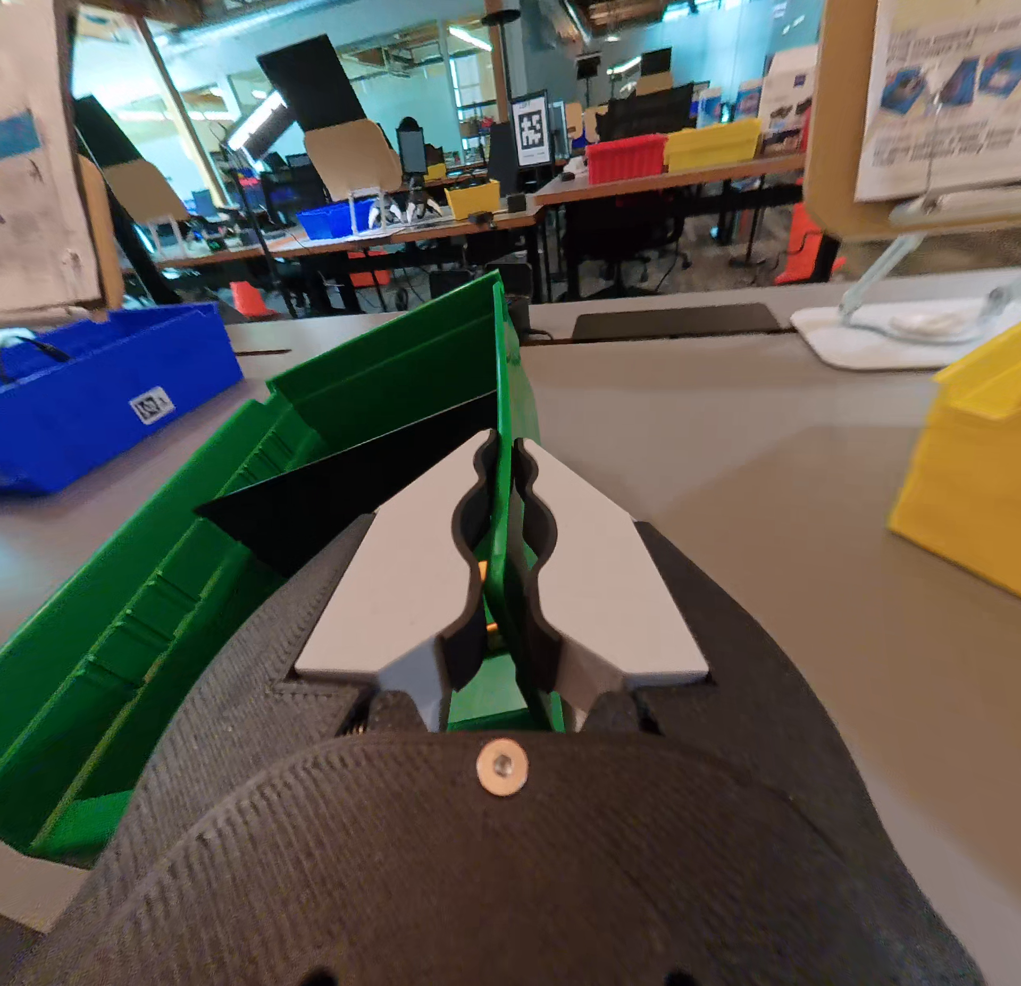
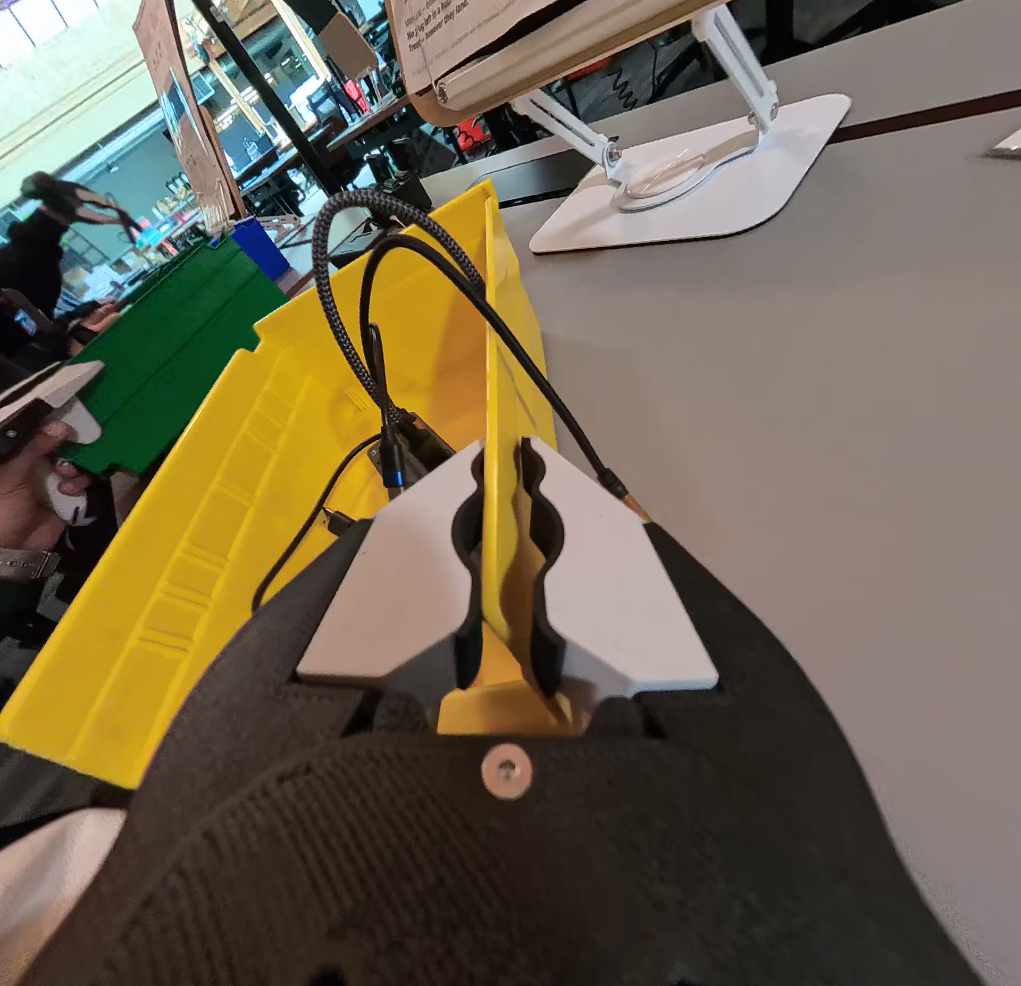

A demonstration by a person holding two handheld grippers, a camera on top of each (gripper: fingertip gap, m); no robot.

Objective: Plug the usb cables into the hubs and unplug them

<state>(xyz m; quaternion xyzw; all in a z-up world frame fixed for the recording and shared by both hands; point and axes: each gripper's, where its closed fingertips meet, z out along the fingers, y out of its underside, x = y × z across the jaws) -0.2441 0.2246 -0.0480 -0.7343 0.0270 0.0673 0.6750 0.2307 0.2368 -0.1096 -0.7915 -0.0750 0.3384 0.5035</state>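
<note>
My left gripper [image 1: 504, 451] is shut on the right side wall of a green bin [image 1: 387, 363], which has a black divider [image 1: 353, 484] across it. My right gripper [image 2: 504, 451] is shut on the right side wall of a yellow bin [image 2: 232, 517]. Inside the yellow bin lie several black USB cables [image 2: 342, 308]: a thick braided one arches up, and a thin one [image 2: 530, 363] hangs over the wall to my right finger. A dark hub [image 2: 425, 446] sits in the bin just ahead of my left finger. The green bin [image 2: 177, 341] and the left gripper [image 2: 61, 396] show at left in the right wrist view.
A blue bin [image 1: 110, 385] stands left of the green bin on the grey table [image 1: 718, 462]. The yellow bin [image 1: 972, 462] is at right. A white stand [image 2: 718, 175] holding an instruction board sits behind. Other desks with bins lie beyond.
</note>
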